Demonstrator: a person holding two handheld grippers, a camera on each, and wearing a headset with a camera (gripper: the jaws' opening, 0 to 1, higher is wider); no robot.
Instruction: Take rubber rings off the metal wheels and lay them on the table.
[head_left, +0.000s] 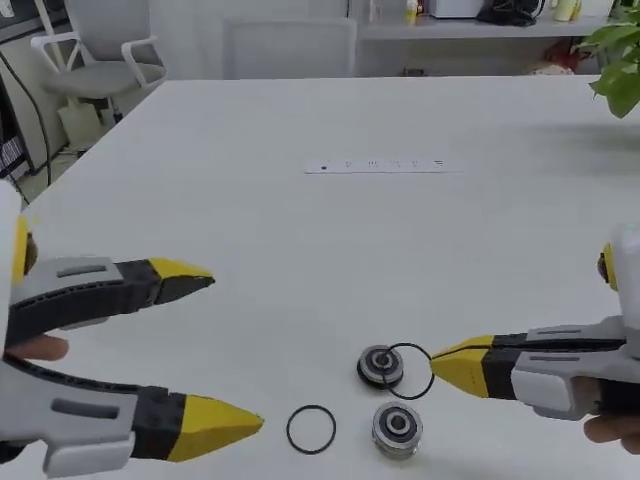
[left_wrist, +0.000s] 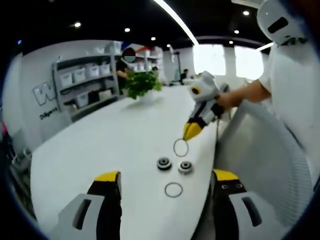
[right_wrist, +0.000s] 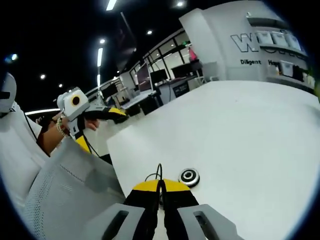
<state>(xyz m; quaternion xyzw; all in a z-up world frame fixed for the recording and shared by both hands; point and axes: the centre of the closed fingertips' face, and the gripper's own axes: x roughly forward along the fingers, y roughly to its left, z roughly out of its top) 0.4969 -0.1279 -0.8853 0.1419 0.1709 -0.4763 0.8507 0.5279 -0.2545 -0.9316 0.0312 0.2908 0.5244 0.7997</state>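
**Right jaws pinch one ring, left jaws spread wide**

Your right gripper comes in from the right with its two yellow tips pressed together on a black rubber ring. In the head view that ring overlaps the right edge of the far wheel. The left gripper view shows it hanging from the tips, apart from both wheels. Whether its lower edge touches the table you cannot tell from these views. In the right gripper view the ring is a thin dark line (seen edge-on) rising from between the closed tips, with a wheel just beyond them to the right.

Your left gripper is at the left, its jaws spread wide with nothing between them. Its tips point right toward the parts and are well apart from them.

The near wheel lies flat just on your side of the far wheel, close to it but not touching. A second ring lies flat on the table just to the left of the near wheel, not touching it. The wheels are too small to show whether either one carries a ring.

Farther out, a socket strip sits in the middle of the table, and the leaves of a plant hang in at the far right.
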